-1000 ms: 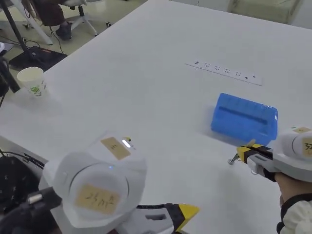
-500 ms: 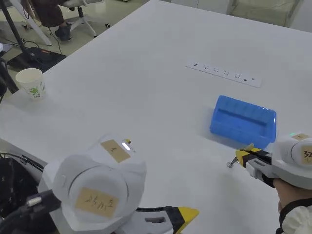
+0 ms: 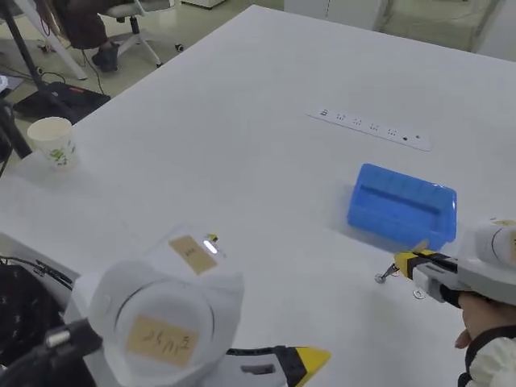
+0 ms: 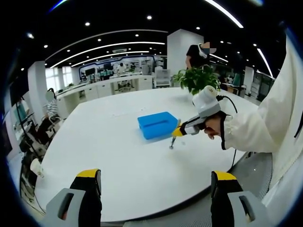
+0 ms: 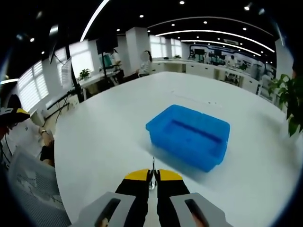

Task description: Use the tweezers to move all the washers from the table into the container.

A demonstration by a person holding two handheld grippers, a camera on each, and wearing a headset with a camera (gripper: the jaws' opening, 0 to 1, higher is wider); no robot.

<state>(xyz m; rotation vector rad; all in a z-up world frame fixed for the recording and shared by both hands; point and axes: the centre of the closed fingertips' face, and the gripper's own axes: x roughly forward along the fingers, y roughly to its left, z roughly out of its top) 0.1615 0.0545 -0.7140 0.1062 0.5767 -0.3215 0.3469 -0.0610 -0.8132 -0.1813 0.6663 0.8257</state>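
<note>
Pinching thin metal tweezers between its yellow-tipped jaws, the right gripper angles their fine points down to the smooth white table. They sit just beside the rectangular blue plastic container, a shallow tray with rounded corners. The left gripper hangs low, its jaws wide apart.

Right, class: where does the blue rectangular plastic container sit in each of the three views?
Head view: the blue rectangular plastic container sits right of centre, on the white table.
Left gripper view: the container is just above centre.
Right gripper view: the container is right of centre.
Shared landmark: the yellow-tipped right claw, holding tweezers, beside it.
</note>
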